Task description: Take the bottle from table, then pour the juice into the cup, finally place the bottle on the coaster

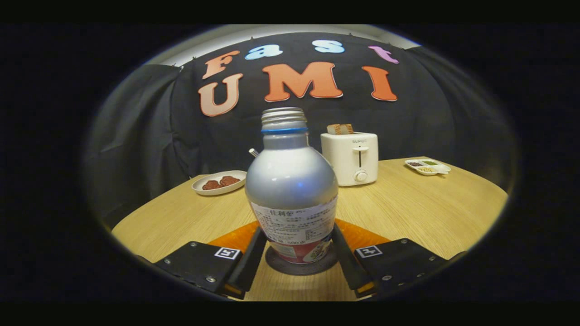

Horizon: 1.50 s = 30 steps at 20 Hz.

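Table (408, 208), round pale wood, carries everything. Silver metal bottle (292, 185), round-shouldered, threaded neck with no cap, paper label low on the body, stands upright on a dark round coaster (300, 267), which lies on an orange mat (362, 235). My gripper (299, 260) straddles the bottle's base, one finger on each side, close against the label; I can't tell whether they're pressing or just touching. Judging from that, placing looks done or nearly so, release next. Risk: the neck is open, so if one finger drags on the label while I back off, the bottle tips and spills. Beyond it: white plastic toaster (350, 158) with bread in the slot, well apart behind the bottle; white oval plate of brown pieces (219, 182) back at the other side; small white divided dish (428, 166) near the far rim. Clear tabletop on both sides of my fingers, so backing straight out looks open.
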Available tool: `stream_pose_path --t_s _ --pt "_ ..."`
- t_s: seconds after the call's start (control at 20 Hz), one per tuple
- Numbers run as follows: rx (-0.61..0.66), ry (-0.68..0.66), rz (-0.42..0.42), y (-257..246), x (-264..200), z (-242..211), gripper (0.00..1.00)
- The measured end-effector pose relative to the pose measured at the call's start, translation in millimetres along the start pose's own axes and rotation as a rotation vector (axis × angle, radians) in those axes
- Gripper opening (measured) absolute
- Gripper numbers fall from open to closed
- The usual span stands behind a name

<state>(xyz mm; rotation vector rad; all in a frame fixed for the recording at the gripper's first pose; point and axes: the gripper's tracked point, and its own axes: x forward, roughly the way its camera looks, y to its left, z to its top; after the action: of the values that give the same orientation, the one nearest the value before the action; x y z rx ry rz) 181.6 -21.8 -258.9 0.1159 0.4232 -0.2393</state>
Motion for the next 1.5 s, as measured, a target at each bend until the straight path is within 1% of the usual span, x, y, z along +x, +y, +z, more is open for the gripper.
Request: stream_pose_path --t_s 0.15,0.3,0.5,0.55,0.65,0.75,1.05,1.25,1.3,1.5 --pt "-0.009 0.003 -0.007 -2 2 -2 0.78" --pt "-0.008 0.01 0.005 -1 0 -3 0.78" --pt "-0.041 0.044 -0.021 -3 -10 -11 0.85" --pt "-0.056 0.047 -0.03 -5 -15 -11 0.88" --pt "-0.09 0.03 -0.055 -10 -29 -3 0.92" --pt "-0.112 -0.036 -0.064 -10 -55 20 0.94" --pt "-0.142 -0.224 -0.022 -5 -140 79 0.94" --pt "-0.131 -0.292 0.033 -6 -201 106 0.94" --pt "-0.129 -0.304 0.04 -14 -224 118 0.94" --pt "-0.071 -0.344 0.064 -31 -274 145 0.94"
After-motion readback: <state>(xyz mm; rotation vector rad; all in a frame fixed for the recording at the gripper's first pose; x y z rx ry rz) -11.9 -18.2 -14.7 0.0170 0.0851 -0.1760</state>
